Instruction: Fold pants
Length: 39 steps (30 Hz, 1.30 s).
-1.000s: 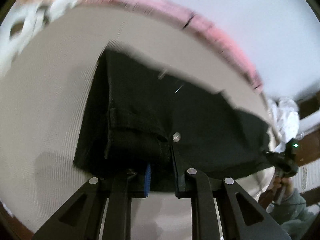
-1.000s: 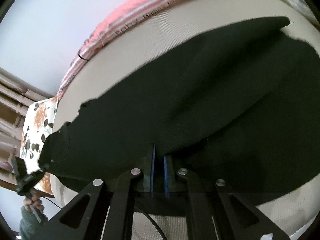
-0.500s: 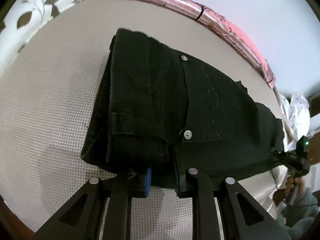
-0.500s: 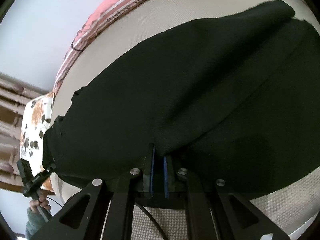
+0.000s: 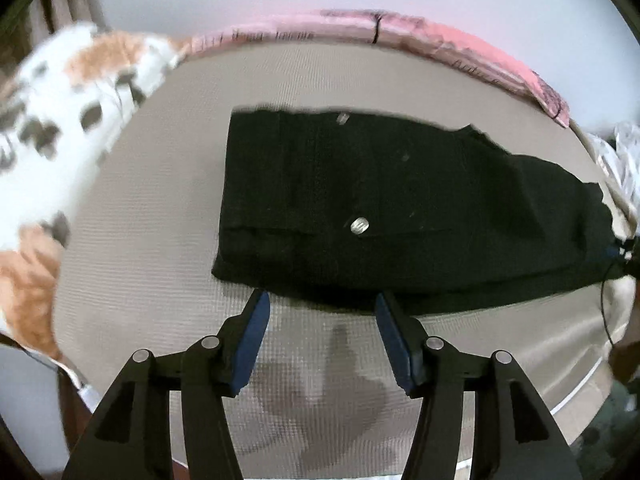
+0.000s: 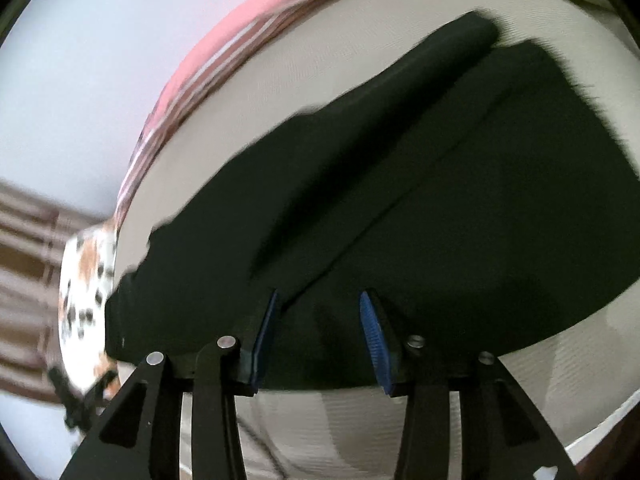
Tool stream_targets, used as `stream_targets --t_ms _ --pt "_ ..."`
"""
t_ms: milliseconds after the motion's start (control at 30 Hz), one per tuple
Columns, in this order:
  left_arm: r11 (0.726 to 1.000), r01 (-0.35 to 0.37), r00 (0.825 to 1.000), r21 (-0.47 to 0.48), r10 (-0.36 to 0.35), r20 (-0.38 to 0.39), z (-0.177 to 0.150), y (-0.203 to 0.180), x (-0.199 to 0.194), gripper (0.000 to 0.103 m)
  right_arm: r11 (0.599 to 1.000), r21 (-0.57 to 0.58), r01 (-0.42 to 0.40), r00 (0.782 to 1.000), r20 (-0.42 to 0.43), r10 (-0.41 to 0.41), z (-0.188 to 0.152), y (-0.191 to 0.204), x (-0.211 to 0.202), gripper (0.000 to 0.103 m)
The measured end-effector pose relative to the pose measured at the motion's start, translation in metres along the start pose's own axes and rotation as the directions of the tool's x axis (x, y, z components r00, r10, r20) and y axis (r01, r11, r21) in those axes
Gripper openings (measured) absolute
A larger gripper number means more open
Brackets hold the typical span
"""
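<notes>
The black denim pants [image 5: 384, 208] lie folded lengthwise on a beige woven-textured bed surface [image 5: 152, 248], the waistband end toward nine o'clock in the left wrist view and the legs running off toward three o'clock. Two small silver metal rivets show on the upper layer, one [image 5: 359, 225] near the middle and one [image 5: 342, 118] at the twelve o'clock edge.

The left gripper [image 5: 322, 304], black with blue ribbed pads, sits at six o'clock just short of the near edge of the pants; its fingers are spread wide and nothing lies between them but the beige surface.

In the right wrist view the pants [image 6: 420, 184] fill the middle, one leg laid over the other with a long fold line running from six o'clock up toward one o'clock. The right gripper [image 6: 318, 304] is likewise spread apart, its pads [image 6: 374, 340] over the near edge of the cloth, gripping nothing.

A pink striped cloth [image 5: 460, 46] borders the bed from twelve to two o'clock in the left view, and a white pillow with orange and grey leaf print [image 5: 60, 128] lies at nine to ten o'clock.
</notes>
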<state>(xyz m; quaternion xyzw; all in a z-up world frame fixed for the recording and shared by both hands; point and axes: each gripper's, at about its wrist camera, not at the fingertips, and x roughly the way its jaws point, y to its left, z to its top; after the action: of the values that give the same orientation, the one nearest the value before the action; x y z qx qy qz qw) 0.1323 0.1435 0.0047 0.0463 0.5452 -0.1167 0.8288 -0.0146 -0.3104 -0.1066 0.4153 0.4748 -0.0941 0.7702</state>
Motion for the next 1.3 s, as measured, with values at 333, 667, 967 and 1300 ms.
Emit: stream_targets --t_ms 333,667,967,1300 --pt "0.935 0.122 0.986 0.334 -0.151 0.064 0.016 -0.141 -0.001 0.056 0.989 0.144 0.006 0.987 0.157 -0.029 0.071 -0.083 -0.016 0.040" --pt "0.820 0.271 0.960 0.505 -0.270 -0.077 0.020 -0.273 0.049 0.056 0.970 0.245 -0.009 0.980 0.193 -0.039 0.093 -0.118 0.003 0.026" --pt "0.803 0.263 0.964 0.535 -0.248 -0.101 0.013 -0.316 0.078 0.056 0.971 0.226 -0.077 0.979 0.203 0.030 0.109 -0.123 0.006 0.023" --pt "0.811 0.208 0.977 0.546 -0.192 -0.088 0.012 -0.334 0.100 0.056 0.980 0.189 -0.063 0.982 0.187 0.027 0.126 -0.120 0.017 0.023"
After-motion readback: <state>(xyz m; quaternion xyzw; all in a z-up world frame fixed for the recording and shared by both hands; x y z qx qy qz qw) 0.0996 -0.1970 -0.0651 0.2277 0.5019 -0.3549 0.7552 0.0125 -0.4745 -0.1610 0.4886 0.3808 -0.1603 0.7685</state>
